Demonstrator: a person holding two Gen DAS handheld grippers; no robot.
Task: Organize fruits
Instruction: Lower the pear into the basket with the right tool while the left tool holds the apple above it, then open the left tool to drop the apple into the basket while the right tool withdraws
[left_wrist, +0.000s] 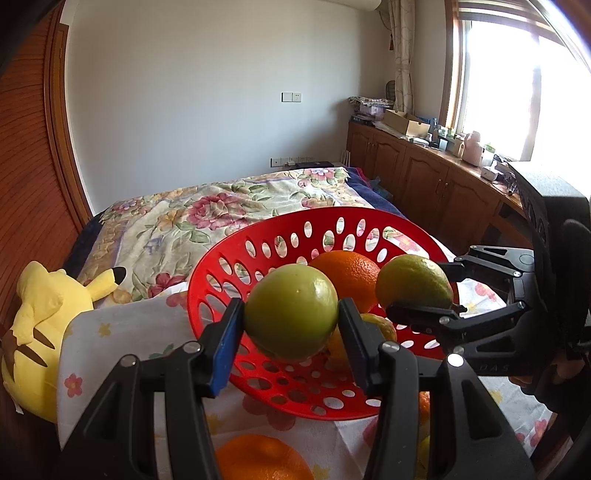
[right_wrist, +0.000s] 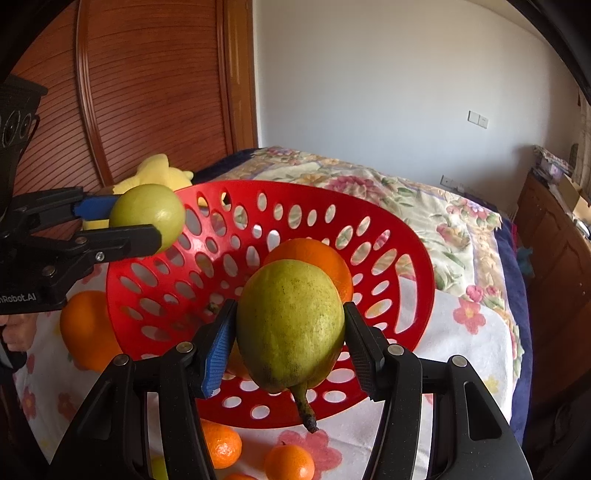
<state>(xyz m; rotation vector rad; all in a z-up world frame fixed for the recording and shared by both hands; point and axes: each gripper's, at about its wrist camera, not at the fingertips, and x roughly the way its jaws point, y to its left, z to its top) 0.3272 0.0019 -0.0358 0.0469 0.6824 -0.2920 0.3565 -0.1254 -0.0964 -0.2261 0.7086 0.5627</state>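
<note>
My left gripper (left_wrist: 291, 310) is shut on a round green fruit (left_wrist: 291, 314) and holds it over the near left rim of the red perforated basket (left_wrist: 332, 211). My right gripper (right_wrist: 290, 314) is shut on a green pear (right_wrist: 290, 325), stem hanging down, above the basket's (right_wrist: 266, 184) near side. Each wrist view shows the other gripper: the right gripper (left_wrist: 424, 288) with the pear (left_wrist: 413, 282), and the left gripper (right_wrist: 136, 221) with the round fruit (right_wrist: 147, 216). An orange (left_wrist: 347, 273) (right_wrist: 310, 254) lies inside the basket, and a yellowish fruit (left_wrist: 384, 326) lies partly hidden behind my finger.
The basket stands on a flowered white cloth (right_wrist: 461, 343) spread over a bed with a floral quilt (left_wrist: 207, 218). A loose orange (right_wrist: 85, 328) lies left of the basket and two small tangerines (right_wrist: 221, 445) lie in front. A yellow plush toy (left_wrist: 40, 332) sits at the left by the wooden door.
</note>
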